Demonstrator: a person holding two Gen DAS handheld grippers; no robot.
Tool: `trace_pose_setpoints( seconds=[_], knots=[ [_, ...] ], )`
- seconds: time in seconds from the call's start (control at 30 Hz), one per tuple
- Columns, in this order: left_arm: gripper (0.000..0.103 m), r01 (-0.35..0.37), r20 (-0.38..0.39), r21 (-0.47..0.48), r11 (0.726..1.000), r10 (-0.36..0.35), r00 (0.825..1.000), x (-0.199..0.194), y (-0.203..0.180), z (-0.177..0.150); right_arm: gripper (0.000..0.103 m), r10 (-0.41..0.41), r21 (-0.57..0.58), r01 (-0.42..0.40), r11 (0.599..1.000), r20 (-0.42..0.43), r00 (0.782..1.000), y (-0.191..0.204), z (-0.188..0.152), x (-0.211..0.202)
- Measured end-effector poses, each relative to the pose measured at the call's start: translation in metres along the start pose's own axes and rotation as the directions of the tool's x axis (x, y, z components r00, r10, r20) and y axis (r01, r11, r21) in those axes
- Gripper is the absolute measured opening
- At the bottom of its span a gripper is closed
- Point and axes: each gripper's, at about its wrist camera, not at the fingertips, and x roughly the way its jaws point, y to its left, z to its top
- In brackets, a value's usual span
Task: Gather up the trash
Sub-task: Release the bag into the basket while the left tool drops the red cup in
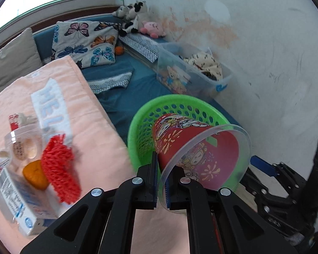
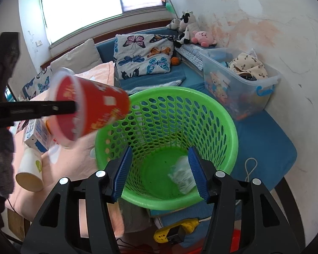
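Left claw [image 1: 162,182] is clamped on the rim of the red cup [image 1: 193,146], carrying it tilted toward the green basket [image 2: 233,131] at the bed's edge. Right claw [image 2: 159,173] hangs apart and empty above a wrapper [image 2: 182,175] lying inside. Next: bring the cup over the opening, then release

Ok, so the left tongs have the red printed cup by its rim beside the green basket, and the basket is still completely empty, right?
Not quite. The left tongs do pinch the red printed cup by its rim beside the green basket, but the basket is not empty: the right wrist view shows a crumpled white wrapper lying on its bottom.
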Motion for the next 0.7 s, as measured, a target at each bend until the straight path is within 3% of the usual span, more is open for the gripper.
trace_pose_setpoints(
  seconds=[0.33,0.47,0.57,0.7],
  knots=[
    [0.008,0.002,-0.074,0.036,0.999,0.000,0.997,0.036,-0.018,-0.004,0.066,-0.003,0.031,0.002,1.000,0.008,1.000,-0.006,-0.006,-0.008],
    [0.025,-0.005,-0.086,0.053,0.999,0.009,0.996,0.043,-0.021,-0.008,0.066,-0.005,0.036,0.005,0.999,0.005,1.000,-0.007,-0.008,-0.008],
    [0.048,-0.010,-0.073,0.051,0.999,0.014,0.997,0.041,-0.021,-0.009,0.066,-0.006,0.037,0.006,0.999,0.004,1.000,-0.006,-0.008,-0.009],
    [0.049,-0.003,-0.059,0.033,0.999,0.005,0.998,0.029,-0.014,-0.011,0.067,-0.005,0.033,0.005,0.999,0.006,1.000,-0.003,-0.008,-0.009]
  ],
)
